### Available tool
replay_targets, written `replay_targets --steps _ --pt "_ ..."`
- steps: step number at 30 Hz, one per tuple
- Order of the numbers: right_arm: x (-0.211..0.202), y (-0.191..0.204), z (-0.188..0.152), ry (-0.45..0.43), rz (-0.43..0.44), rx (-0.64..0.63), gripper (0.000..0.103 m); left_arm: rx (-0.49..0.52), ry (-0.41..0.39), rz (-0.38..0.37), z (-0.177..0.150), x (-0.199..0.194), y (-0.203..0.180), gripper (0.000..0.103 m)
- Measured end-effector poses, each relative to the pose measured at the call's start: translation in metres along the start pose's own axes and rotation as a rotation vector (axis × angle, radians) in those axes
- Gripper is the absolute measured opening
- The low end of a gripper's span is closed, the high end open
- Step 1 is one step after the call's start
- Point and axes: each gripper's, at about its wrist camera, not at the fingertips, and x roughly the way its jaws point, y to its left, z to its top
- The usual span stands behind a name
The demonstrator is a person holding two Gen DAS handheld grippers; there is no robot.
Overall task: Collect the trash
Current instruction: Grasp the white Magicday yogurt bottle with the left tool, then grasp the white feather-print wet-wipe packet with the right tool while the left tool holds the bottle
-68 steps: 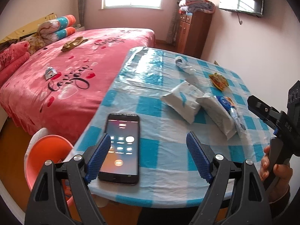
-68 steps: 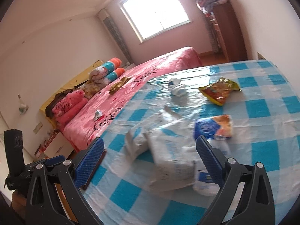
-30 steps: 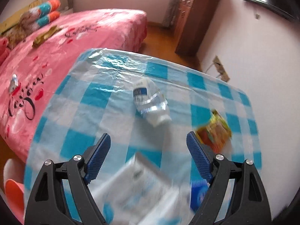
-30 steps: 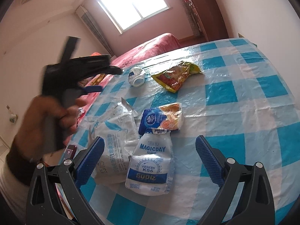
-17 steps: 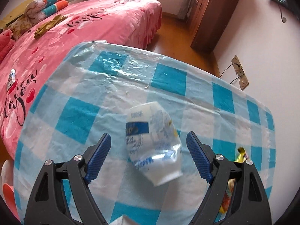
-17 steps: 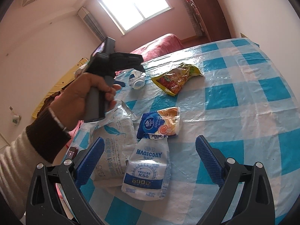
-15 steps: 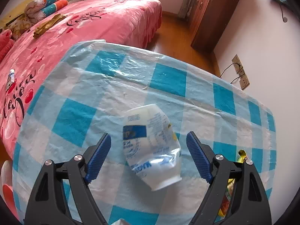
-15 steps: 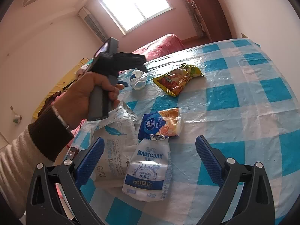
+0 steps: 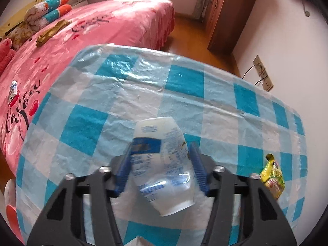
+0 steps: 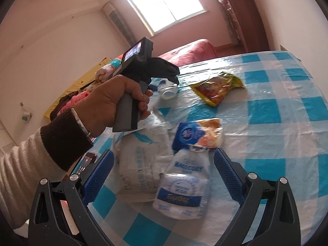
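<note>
My left tool (image 9: pixel 161 165) has just clenched the crushed bottle (image 9: pixel 164 164) (seemingly plastic); right tool (image 10: pixel 164 174) hangs released above the counter (image 10: pixel 266 127).

Crushed white plastic bottle (image 9: pixel 164 164) with blue label, lower centre of left wrist view, lying tilted on the bench, open mouth toward the bottom edge, pinched at both sides. Yellow-red snack wrapper (image 10: pixel 218 88), crumpled, upper centre-right of right wrist view. Blue-orange packet (image 10: pixel 197 134), mid-frame. Two white pouches (image 10: pixel 164 172) just below it, overlapping, flattened.
</note>
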Motion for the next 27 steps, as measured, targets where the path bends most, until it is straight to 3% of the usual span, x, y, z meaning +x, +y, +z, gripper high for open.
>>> replay_targets --steps 1,5,14,21,27 --pt "0.002 0.003 -0.001 0.006 0.005 -0.009 0.097 -0.004 0.000 -0.016 -0.001 -0.003 0.001 0.029" --pt "0.009 0.010 -0.003 0.027 0.009 -0.035 0.097 0.032 0.012 -0.027 -0.011 -0.009 0.003 0.028" --pt "0.021 0.035 -0.012 0.054 0.014 -0.139 0.097 0.009 0.023 -0.124 -0.034 -0.025 0.025 0.023" --pt "0.036 0.041 -0.016 0.107 0.074 -0.160 0.096 -0.020 0.009 -0.189 -0.052 -0.045 0.044 0.022" --pt "0.046 0.040 -0.015 0.143 0.023 -0.160 0.096 -0.048 -0.018 -0.246 -0.063 -0.069 0.065 0.022"
